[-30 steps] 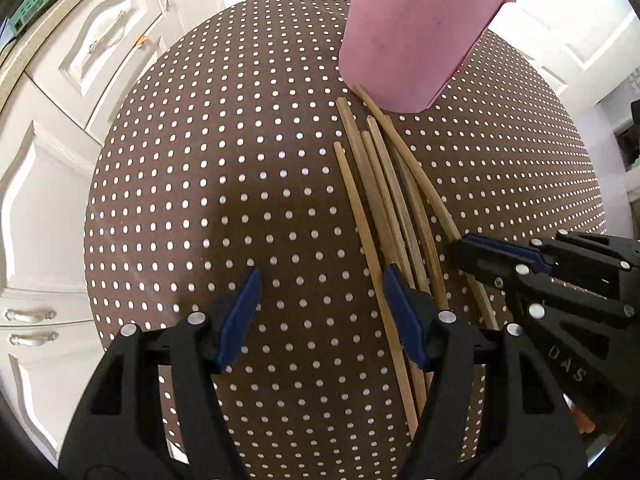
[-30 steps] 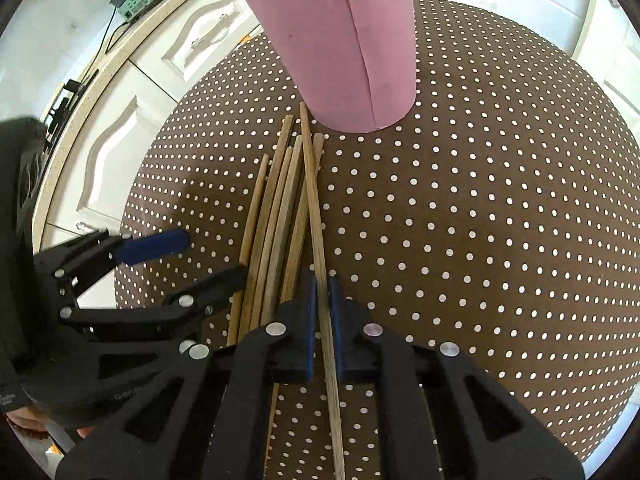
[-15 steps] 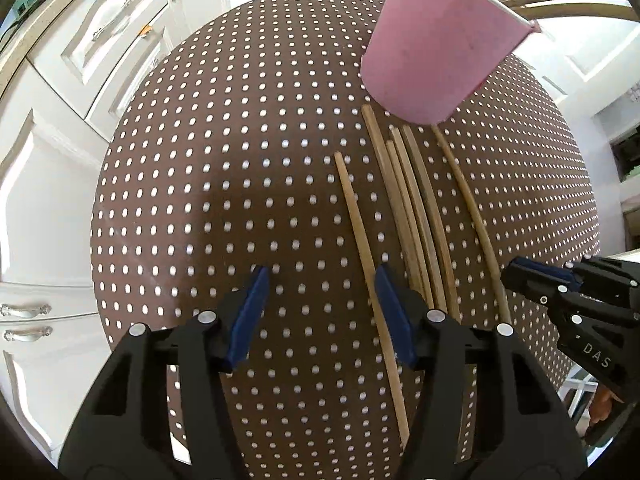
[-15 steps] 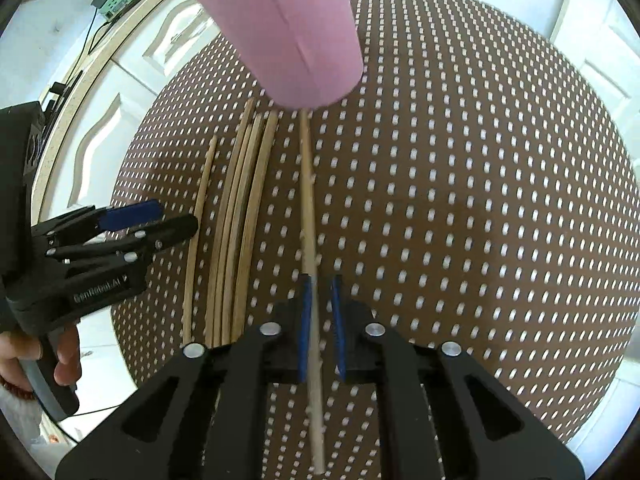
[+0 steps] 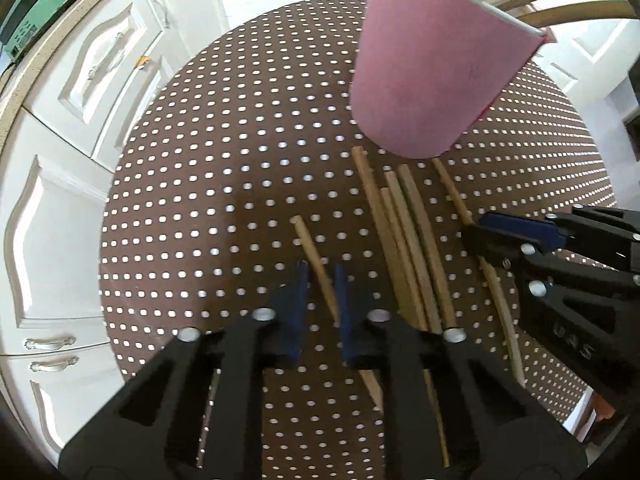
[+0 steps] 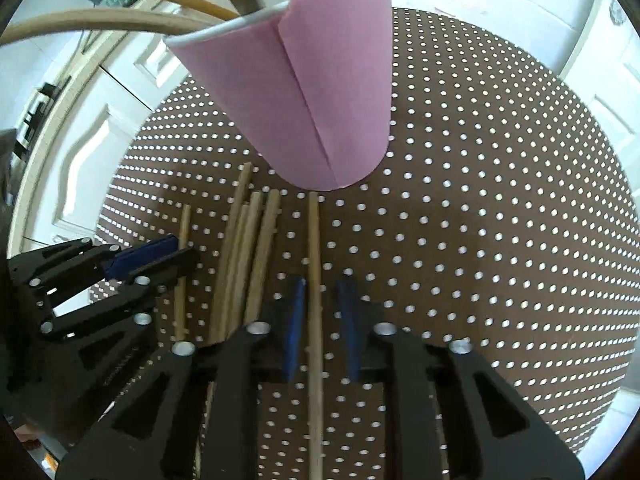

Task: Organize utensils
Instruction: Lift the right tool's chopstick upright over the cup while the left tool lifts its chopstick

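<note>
Left jaws: the left gripper (image 5: 318,296) has its blue pads a little apart, one on each side of a single stick (image 5: 316,264) lying on the tabletop (image 5: 192,208); no contact with the stick can be made out.
Right jaws: the right gripper (image 6: 320,320) is spread slightly around another stick (image 6: 315,280), with a visible gap on each side of it.
Right stick: lies flat, its far end just short of the base of the pink cup (image 6: 316,92).
Bundle: four sticks (image 6: 244,256) lie close together between the two grippers, pointing toward the cup.
Cup: a pink paper cup (image 5: 436,64) stands toward the far edge of the brown, white-dotted tabletop, with several sticks (image 6: 120,20) already leaning out of its top.
Surroundings: white cabinets (image 5: 68,140) stand beyond the left edge of the tabletop.
</note>
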Demonstrator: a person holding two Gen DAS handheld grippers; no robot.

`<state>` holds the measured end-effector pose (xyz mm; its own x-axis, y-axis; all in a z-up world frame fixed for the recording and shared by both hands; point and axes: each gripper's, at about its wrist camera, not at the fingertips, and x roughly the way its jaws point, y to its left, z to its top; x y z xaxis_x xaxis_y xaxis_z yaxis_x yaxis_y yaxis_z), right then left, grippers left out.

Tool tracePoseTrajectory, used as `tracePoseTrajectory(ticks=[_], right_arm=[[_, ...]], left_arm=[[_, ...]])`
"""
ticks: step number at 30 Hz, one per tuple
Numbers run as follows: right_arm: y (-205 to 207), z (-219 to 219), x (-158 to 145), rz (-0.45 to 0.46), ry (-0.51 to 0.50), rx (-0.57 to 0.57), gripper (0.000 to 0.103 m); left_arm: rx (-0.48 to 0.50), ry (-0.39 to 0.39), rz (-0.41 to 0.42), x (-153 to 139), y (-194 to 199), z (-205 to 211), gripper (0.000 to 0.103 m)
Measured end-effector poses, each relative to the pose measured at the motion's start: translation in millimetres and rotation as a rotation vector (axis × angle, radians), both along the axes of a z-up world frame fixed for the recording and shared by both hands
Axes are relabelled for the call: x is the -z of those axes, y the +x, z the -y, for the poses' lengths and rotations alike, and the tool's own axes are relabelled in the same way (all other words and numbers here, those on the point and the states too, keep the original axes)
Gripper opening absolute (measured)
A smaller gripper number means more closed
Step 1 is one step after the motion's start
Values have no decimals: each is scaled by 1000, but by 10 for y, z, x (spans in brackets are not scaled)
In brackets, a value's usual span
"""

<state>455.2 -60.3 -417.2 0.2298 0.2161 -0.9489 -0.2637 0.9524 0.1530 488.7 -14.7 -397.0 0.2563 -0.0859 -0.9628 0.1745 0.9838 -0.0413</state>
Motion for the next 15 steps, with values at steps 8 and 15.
tracePoseTrajectory(ticks=[8, 15], right_arm=[[-85, 216, -76, -16, 81, 83, 5], [-306, 564, -558, 81, 156, 172, 5]], left_arm=[[-14, -139, -6, -206, -50, -22, 6], [10, -227, 64, -612, -115, -121, 6]])
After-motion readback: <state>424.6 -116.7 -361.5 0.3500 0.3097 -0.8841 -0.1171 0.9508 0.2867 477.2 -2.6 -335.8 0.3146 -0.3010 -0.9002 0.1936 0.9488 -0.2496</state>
